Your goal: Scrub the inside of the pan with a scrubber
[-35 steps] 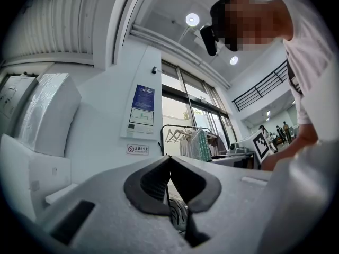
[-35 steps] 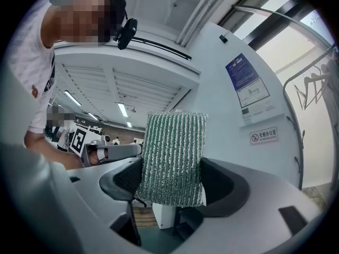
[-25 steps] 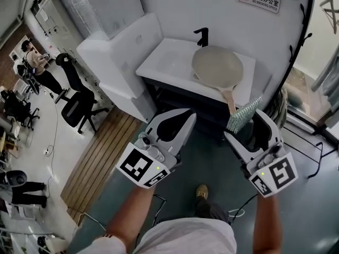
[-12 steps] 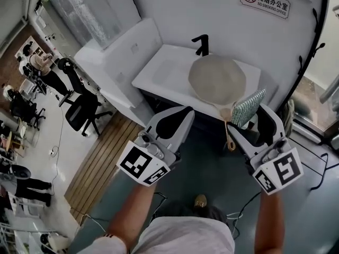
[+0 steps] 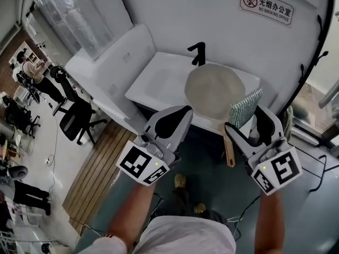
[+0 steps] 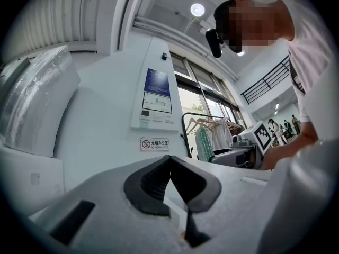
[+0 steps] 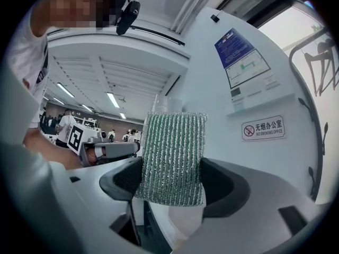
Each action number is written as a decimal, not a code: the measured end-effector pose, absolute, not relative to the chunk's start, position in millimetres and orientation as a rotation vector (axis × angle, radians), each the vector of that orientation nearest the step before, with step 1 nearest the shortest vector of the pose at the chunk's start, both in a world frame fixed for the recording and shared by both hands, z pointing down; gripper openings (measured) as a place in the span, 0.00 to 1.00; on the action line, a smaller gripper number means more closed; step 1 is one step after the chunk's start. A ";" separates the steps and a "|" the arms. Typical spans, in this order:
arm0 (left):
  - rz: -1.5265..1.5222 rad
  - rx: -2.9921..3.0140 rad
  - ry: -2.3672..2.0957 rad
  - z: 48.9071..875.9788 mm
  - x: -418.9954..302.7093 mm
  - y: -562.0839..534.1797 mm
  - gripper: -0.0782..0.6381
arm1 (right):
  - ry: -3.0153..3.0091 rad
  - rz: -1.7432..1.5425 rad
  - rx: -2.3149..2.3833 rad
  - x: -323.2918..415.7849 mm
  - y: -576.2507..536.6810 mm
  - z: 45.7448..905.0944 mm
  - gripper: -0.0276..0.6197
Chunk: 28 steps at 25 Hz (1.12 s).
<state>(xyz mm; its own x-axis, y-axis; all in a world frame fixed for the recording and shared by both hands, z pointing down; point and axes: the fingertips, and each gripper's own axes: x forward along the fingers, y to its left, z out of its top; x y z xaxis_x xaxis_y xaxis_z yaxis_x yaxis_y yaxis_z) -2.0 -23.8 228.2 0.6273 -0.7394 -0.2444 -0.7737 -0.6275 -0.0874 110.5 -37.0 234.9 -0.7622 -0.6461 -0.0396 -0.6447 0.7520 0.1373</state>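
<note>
Scrubber (image 7: 172,152) clamped in right hand-held gripper (image 7: 170,187)

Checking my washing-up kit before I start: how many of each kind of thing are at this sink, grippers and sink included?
Round beige pan with wooden handle: 1
Green ribbed scrubber: 1
Black tap: 1
White sink: 1
Grippers: 2, left gripper and right gripper
Total: 6

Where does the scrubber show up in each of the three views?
Head view: scrubber right of centre, upright in the right gripper.
Left gripper view: small green strip right of centre, at the right gripper's tip.
Right gripper view: dead centre, clamped between the jaws.
Shared landmark: the no-smoking sign on the wall.
</note>
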 end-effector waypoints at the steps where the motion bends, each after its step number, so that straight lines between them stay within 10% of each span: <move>1: 0.278 -2.666 1.243 228.5 -5.2 -32.7 0.13 | -2.920 -0.224 1.088 107.5 -44.8 235.9 0.58; 28: 0.181 -2.839 1.033 271.2 -81.6 -230.3 0.13 | -2.561 0.042 1.427 40.3 -216.7 282.2 0.58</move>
